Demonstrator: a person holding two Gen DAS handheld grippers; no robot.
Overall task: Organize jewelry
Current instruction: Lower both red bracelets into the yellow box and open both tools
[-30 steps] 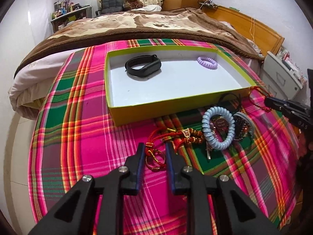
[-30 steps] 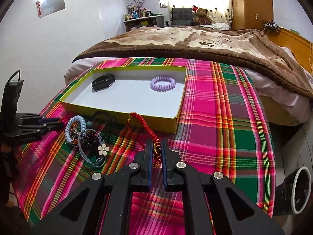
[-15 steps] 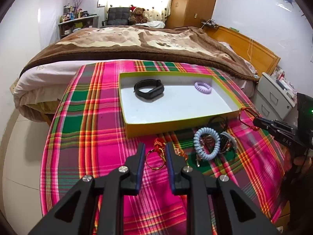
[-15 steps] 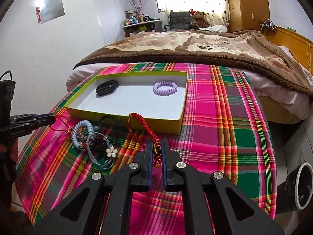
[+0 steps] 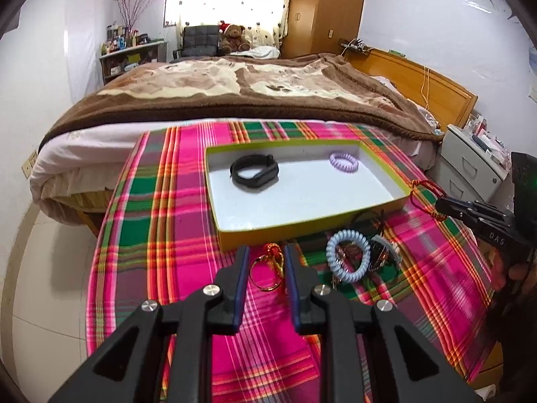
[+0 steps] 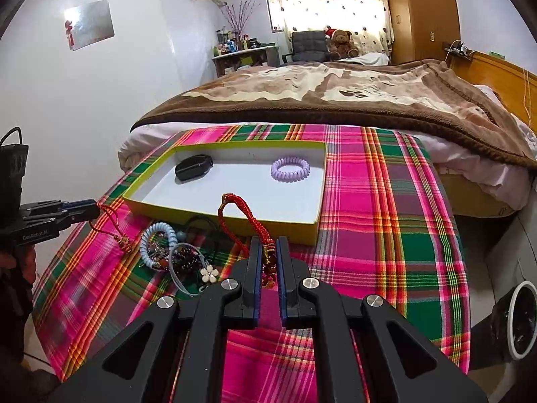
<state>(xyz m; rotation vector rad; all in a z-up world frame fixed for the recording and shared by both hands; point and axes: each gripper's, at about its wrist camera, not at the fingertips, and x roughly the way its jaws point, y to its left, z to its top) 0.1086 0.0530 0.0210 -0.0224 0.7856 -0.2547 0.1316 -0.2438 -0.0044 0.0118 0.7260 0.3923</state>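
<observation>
A yellow-rimmed white box (image 5: 382, 206) (image 6: 218, 216) on the plaid cloth holds a black band (image 5: 255, 171) (image 6: 194, 167) and a purple coil tie (image 5: 344, 163) (image 6: 290, 169). My left gripper (image 5: 266, 252) (image 6: 90, 211) is shut on a red cord with a gold ring (image 5: 265, 270), and the cord hangs from its tip above the cloth. Near the box's front right corner, my right gripper (image 6: 268, 241) (image 5: 439, 205) is shut on a red knotted cord with a gold bead (image 6: 268, 255), whose loop (image 6: 231, 201) stands up over the box's front wall.
In front of the box lies a pile: a light blue coil tie (image 5: 349, 255) (image 6: 157, 238), dark beads, and a white flower tie (image 6: 209, 273). A bed with a brown blanket (image 5: 235, 94) lies behind. A white nightstand (image 5: 470, 164) stands at the right. Bare floor lies off the table's left edge.
Both grippers have risen and drawn back from the box. The left one has lifted the ring and its red cord off the cloth; the right still holds its cord.
</observation>
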